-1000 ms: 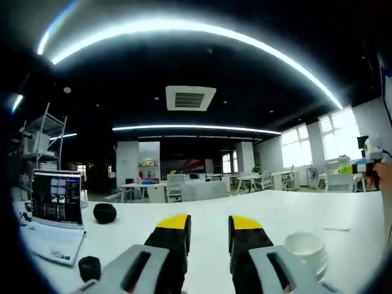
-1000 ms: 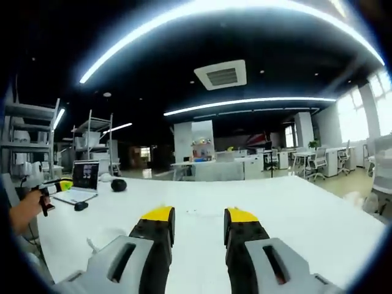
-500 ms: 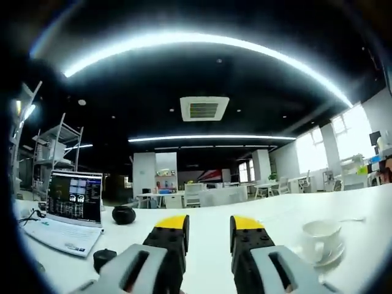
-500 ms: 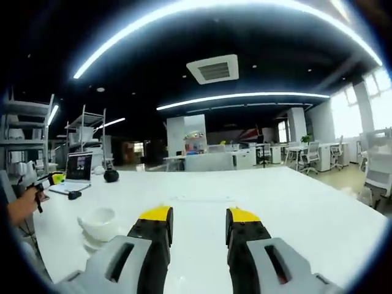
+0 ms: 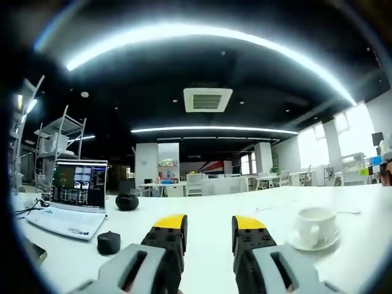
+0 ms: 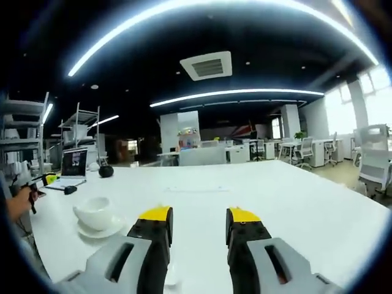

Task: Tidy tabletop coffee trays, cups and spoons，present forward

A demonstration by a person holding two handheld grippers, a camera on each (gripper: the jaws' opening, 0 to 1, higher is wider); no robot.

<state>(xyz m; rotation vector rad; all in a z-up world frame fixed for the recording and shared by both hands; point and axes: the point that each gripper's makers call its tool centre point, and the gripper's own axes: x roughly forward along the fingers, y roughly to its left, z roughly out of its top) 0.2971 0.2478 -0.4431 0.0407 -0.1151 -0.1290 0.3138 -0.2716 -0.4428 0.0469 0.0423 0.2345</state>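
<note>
Both cameras have dropped lower toward the table since a second ago, so the white cup now looks closer and more side-on in each view. The cup itself seems to sit where it was.

The left gripper (image 5: 208, 222) is held low and level over the white table (image 5: 202, 211), pointing straight ahead across it. Its two yellow-tipped jaws stand apart with nothing between them. The cup (image 5: 313, 219) sits upright on its saucer (image 5: 313, 240), off to the right of those jaws and not touching them. A laptop (image 5: 72, 197) is open at the left, with a small black thing (image 5: 109, 242) just in front of it and a round black thing (image 5: 127, 201) farther back.

The right gripper (image 6: 197, 215) is also low and level, jaws spread and holding nothing. In its view the cup (image 6: 95, 212) and saucer (image 6: 101, 230) rest to the left of the jaws, near them but apart. At the far left edge a hand (image 6: 17, 202) holds the other gripper.
</note>
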